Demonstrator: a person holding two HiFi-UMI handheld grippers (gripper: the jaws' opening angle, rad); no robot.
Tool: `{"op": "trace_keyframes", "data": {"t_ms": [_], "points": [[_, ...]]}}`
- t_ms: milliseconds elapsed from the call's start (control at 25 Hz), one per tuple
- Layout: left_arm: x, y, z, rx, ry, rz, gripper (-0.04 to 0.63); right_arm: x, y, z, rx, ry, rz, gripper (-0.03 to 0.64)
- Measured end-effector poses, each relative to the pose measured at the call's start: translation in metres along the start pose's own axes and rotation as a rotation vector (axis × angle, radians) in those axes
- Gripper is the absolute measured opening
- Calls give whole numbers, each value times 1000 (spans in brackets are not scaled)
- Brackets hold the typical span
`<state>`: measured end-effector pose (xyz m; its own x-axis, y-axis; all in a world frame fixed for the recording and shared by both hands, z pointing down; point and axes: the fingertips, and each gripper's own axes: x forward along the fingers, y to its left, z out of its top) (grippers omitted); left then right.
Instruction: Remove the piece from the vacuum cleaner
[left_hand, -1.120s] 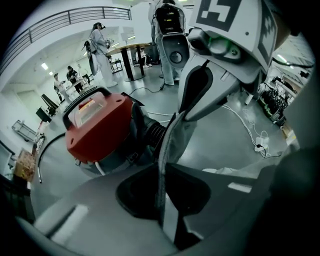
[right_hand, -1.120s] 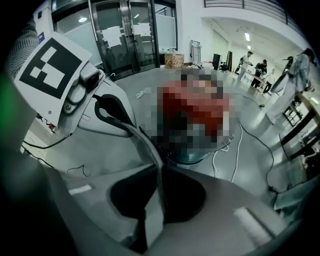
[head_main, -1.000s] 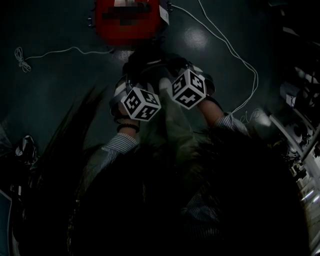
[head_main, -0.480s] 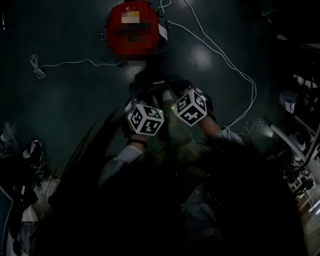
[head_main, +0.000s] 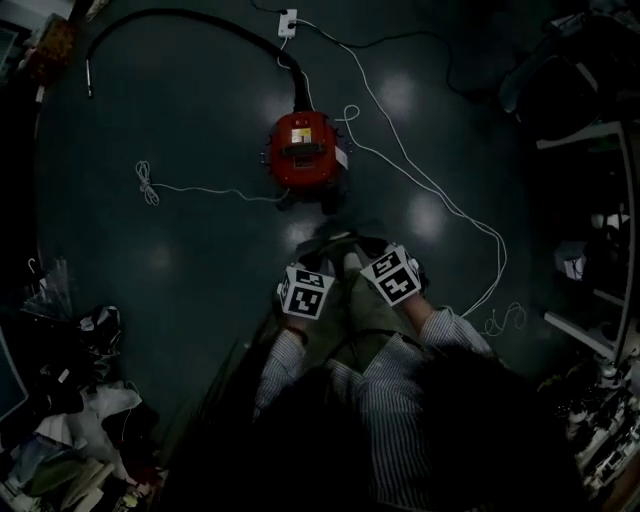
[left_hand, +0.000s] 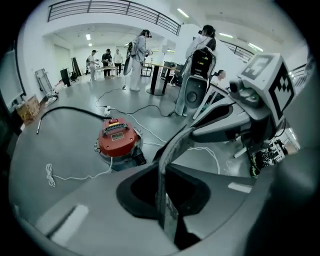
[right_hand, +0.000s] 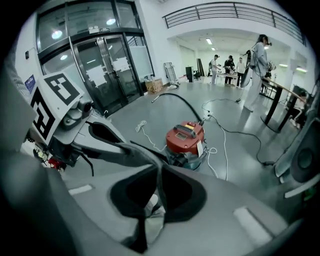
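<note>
Head view: spotting red vacuum cleaner (head_main: 303, 150) upper centre on floor (head_main: 180, 250), well apart from grey-green piece (head_main: 352, 305) lower centre. Left gripper view: seeing left gripper (left_hand: 161, 172) fingers pinching thin piece, nearly closed. Right gripper view: seeing right gripper (right_hand: 159, 175) fingers clamping same piece.

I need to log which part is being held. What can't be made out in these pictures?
- Grey piece: clamped edge-on in the left gripper and right gripper, so only its thin edge shows; the head view is too dark for its shape.
- Vacuum cleaner: too small in every view to show where a part is missing.
- Floor near the person: hidden by their body, head view.
</note>
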<state>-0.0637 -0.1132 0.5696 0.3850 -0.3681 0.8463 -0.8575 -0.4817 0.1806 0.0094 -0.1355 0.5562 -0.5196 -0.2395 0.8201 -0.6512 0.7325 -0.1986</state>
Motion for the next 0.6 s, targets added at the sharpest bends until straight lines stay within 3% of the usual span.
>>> {"op": "trace_keyframes", "data": {"t_ms": [320, 600], "points": [[-77, -38, 50, -5, -107, -18, 23, -88, 11, 32, 60, -121, -19, 32], [-97, -38, 69, -130, -195, -33, 23, -106, 12, 51, 80, -165, -9, 32]]}}
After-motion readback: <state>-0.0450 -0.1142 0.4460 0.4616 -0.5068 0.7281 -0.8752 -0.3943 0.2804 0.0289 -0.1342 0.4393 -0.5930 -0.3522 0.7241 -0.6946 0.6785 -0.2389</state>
